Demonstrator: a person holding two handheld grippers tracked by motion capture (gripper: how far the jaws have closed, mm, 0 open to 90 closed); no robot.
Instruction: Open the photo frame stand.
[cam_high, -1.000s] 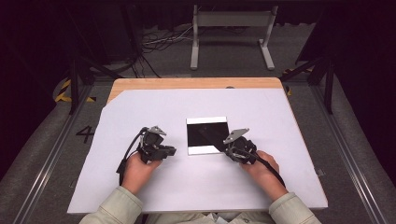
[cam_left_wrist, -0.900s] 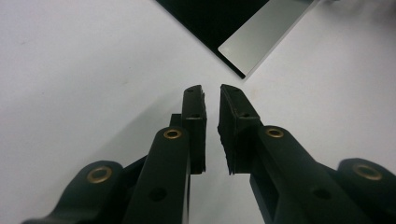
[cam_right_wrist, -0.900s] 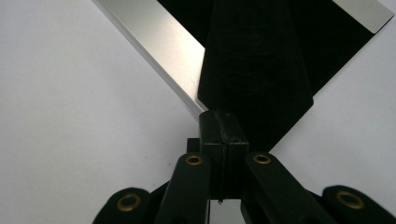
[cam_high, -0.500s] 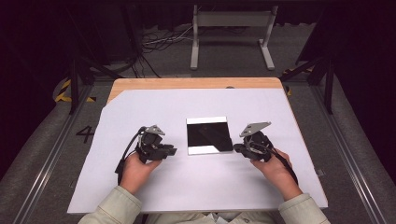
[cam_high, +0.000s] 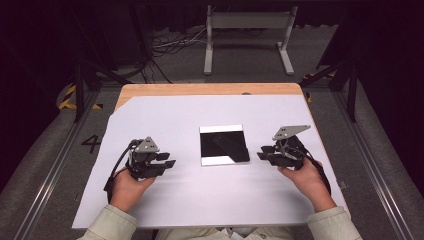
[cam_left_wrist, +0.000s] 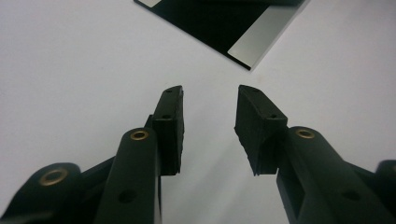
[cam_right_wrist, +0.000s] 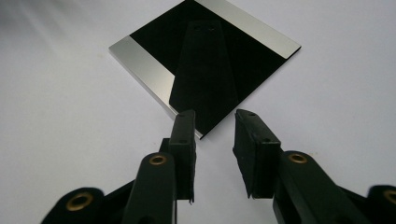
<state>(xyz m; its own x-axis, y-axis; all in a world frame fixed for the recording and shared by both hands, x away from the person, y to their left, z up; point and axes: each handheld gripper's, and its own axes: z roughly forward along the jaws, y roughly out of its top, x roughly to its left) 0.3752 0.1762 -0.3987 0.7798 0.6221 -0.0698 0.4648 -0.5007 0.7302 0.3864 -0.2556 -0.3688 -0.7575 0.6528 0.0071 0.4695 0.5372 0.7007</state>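
A square mirror tile (cam_high: 223, 145) lies flat in the middle of the white sheet (cam_high: 165, 120), dark in the centre with bright strips along two edges. My left gripper (cam_high: 170, 161) rests to its left, jaws apart and empty; they have just been opening. In the left gripper view the left gripper (cam_left_wrist: 210, 100) points at the tile's corner (cam_left_wrist: 243, 46). My right gripper (cam_high: 261, 153) hovers just right of the tile, jaws apart with nothing between them, also just opened. In the right gripper view the right gripper (cam_right_wrist: 214, 122) sits over the mirror tile's (cam_right_wrist: 205, 60) near corner.
The white sheet covers most of a wooden table (cam_high: 210, 89). A metal stand (cam_high: 247, 35) and cables (cam_high: 170, 47) lie on the floor beyond the far edge. Rails (cam_high: 45, 175) run along both sides of the table.
Both grippers have drawn away from the tile, the left one leftward and the right one rightward and upward. Their jaws have opened.
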